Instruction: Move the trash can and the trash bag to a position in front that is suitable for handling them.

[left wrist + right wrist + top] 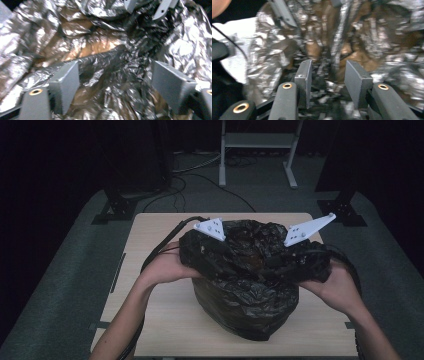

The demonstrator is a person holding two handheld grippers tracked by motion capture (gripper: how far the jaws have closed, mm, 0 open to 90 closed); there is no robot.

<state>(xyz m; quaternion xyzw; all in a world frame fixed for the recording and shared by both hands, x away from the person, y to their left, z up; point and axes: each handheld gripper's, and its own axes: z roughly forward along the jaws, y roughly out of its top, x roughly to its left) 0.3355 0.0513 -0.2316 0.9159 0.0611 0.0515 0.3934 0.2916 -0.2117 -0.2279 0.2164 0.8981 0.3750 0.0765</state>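
We are working on a black plastic bag (245, 290) that is standing in the middle of the wooden table (150, 235), with something bulky inside that is keeping it rounded. Its crumpled mouth is lying open on top, and we are seeing a brownish content through the opening, but we cannot tell what it is.

The left gripper (115, 82) is sitting at the left side of the bag mouth, and its jaws are standing apart in the left gripper view. A rolled ridge of film is running between them, but the pads are not pressing on it. The right gripper (327, 75) is sitting at the right side of the mouth. Its jaws are also apart, with wrinkled film lying in the gap and no pad pinching it, as far as the blurred right gripper view is showing.

We are judging the film as very thin, soft and slippery, so it is folding instead of keeping a shape, and it may tear if we are pulling on a single layer. The load inside seems to be giving some weight. In our opinion the best place to take hold is the gathered rim, where several layers are bunching together, one gripper on each side, closing fully before lifting.
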